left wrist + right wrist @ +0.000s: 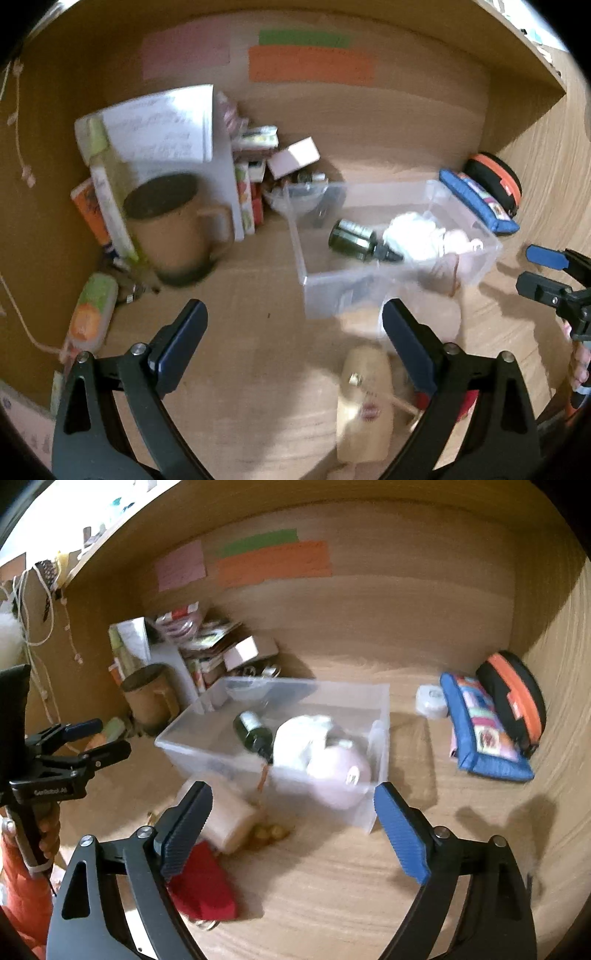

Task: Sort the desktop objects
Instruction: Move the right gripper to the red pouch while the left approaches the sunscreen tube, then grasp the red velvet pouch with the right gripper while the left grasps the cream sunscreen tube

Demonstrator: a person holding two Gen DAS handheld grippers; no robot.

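the left gripper (pixel 295 332) and the right gripper (pixel 293 821) were both wide open and held nothing, near the clear box (pixel 380 701) with 1 dark bottle (pixel 253 731) inside.

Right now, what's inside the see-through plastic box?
Inside the clear plastic box lie a dark green glass bottle on its side, crumpled white stuff and a pale pink soft thing. Anything underneath those is covered.

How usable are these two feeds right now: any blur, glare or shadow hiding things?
Left wrist view: motion blur smears the mug and beige pouch; the dark bottle stays readable. Right wrist view: the clear bin and pink item are blurred; gripper shadows fall on the desk. Both bend at the edges.
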